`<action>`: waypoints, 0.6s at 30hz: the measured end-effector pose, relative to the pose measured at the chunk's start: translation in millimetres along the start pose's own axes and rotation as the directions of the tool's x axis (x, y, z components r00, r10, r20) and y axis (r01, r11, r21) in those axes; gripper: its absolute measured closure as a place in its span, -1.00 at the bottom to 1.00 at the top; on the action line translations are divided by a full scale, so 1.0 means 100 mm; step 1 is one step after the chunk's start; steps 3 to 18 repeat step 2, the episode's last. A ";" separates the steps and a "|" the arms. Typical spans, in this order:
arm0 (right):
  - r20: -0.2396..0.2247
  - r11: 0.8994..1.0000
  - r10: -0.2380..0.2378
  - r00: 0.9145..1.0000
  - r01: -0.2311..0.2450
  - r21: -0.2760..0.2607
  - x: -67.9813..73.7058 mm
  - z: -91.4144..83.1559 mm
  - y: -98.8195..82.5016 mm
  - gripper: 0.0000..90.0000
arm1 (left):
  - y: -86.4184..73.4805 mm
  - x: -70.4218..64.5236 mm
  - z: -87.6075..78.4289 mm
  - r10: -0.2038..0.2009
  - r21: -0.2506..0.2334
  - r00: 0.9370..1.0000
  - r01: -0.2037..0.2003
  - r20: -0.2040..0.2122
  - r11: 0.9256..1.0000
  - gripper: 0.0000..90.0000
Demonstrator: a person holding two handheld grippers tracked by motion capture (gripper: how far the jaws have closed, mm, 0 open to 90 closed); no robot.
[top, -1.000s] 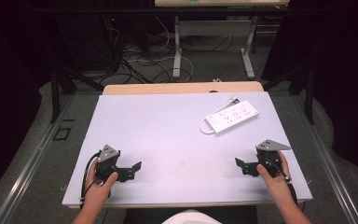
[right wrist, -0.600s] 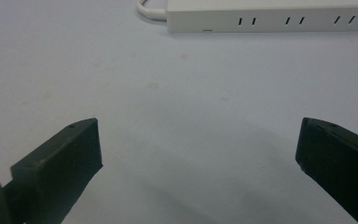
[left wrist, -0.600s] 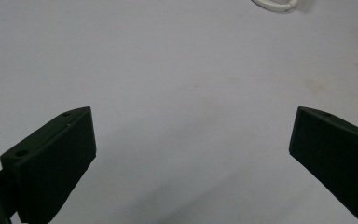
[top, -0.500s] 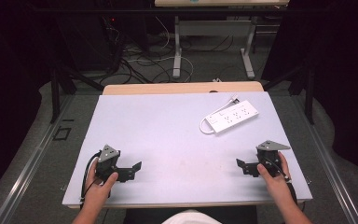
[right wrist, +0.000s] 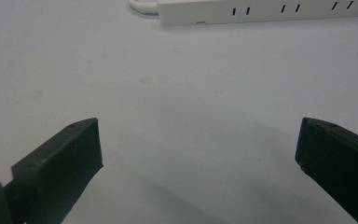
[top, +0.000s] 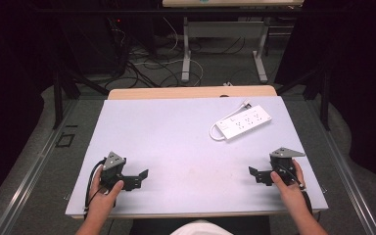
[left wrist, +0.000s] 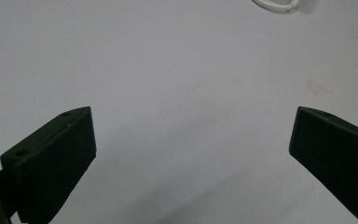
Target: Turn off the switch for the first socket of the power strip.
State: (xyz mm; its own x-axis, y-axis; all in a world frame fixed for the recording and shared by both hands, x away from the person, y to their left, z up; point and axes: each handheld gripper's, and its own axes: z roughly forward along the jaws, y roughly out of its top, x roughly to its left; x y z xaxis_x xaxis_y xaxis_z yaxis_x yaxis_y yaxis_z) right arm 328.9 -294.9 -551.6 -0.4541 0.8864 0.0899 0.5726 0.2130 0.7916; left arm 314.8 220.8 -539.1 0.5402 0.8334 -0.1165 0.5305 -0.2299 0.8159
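A white power strip (top: 243, 122) lies at the back right of the pale table (top: 176, 142), its white cable looped at its left end. The same power strip (right wrist: 265, 10) runs along the top edge of the right gripper view. A loop of its cable (left wrist: 276, 5) shows at the top of the left gripper view. My left gripper (top: 142, 178) rests near the front left of the table, open, nothing between its jaws (left wrist: 191, 140). My right gripper (top: 252, 174) rests near the front right, open and empty too (right wrist: 198, 149).
A wooden strip (top: 191, 92) borders the table's far edge. Beyond it, desk legs (top: 187, 49) and tangled cables (top: 147, 63) lie on the floor. Dark curtains flank both sides.
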 end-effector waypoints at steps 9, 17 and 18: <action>0.003 1.000 -0.003 1.000 0.003 0.001 -0.01 0.00 0.00 -1.00 | 0.00 0.00 0.01 -0.007 -0.008 1.000 0.007 -0.005 1.000 -0.99; 0.003 1.000 -0.003 1.000 0.003 0.001 -0.01 0.00 0.00 -1.00 | 0.00 0.00 0.01 -0.007 -0.008 1.000 0.007 -0.005 1.000 -0.99; 0.003 1.000 -0.003 1.000 0.003 0.001 -0.01 0.00 0.00 -1.00 | 0.00 0.00 0.01 -0.007 -0.008 1.000 0.007 -0.005 1.000 -0.99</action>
